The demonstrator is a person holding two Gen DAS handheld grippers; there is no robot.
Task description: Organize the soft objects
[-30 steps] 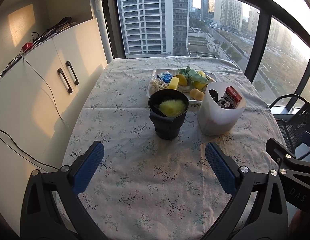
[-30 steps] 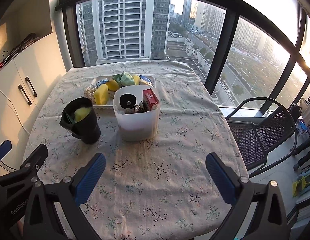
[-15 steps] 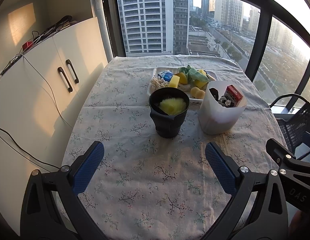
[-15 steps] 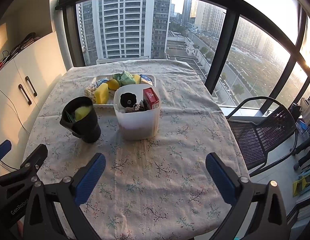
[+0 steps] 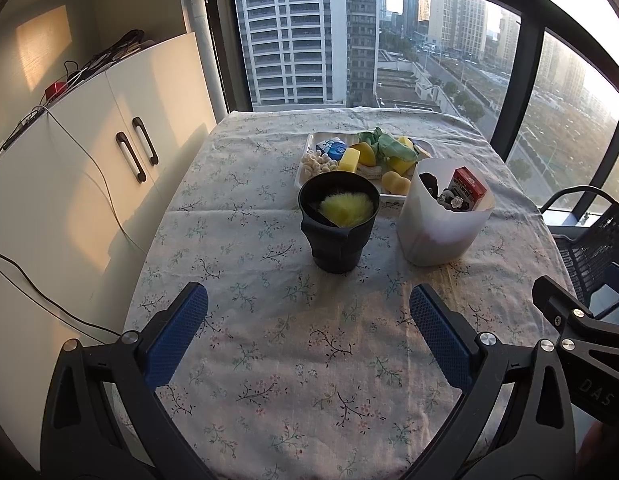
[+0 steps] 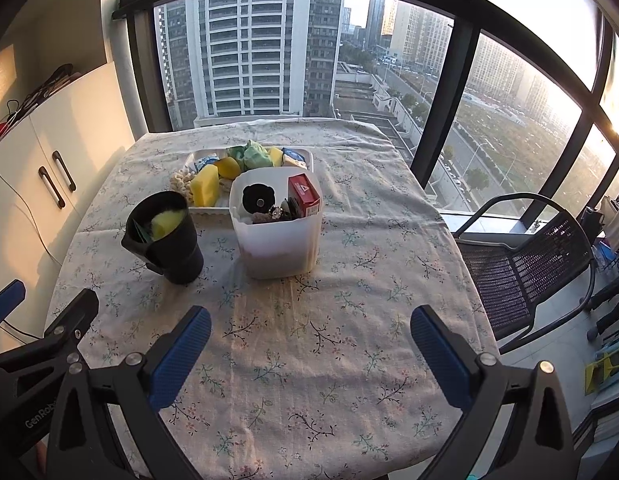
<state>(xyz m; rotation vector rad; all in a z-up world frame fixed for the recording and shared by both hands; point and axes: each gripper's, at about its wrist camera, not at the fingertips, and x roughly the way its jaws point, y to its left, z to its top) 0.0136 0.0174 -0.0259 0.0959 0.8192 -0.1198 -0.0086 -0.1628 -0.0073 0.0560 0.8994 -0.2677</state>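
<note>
Big windows and tower blocks beyond, white cabinet (image 5: 109, 168) off to the left, mesh chair (image 6: 525, 256) off to the right. Round table under a flowered cloth (image 5: 293, 344) filling the ground ahead of both tools, wide bare stretch of it right in front of the fingers.

Further ahead, centre: white tray (image 5: 309, 148) heaped with small stuff, yellow sponges (image 5: 349, 159), green cloth (image 5: 385, 146), a blue-and-white packet, pale beads, all jumbled. Nearer than the tray, white tub (image 5: 441, 232) ahead and to the right of the left gripper (image 5: 309, 320), red carton and dark bits poking out. Beside it, black cup (image 5: 337, 236) dead ahead, fluffy yellow thing (image 5: 347, 208) sitting inside.

Left gripper wide open, empty, hovering low over the near cloth. Right gripper (image 6: 309, 332) likewise spread wide, nothing between the pads, tub ahead and cup ahead-left.

Looks like a pause between picks: soft pieces apparently going into the cup, plenty waiting in the tray. Next move calls for a reach up and over the cup or tub to the tray, then a gentle pinch on a sponge or the cloth.

Room to spare near the tools; tight at the far end, cup and tub standing right against the tray's near edge. Table rim close on the right, chair just past it.
</note>
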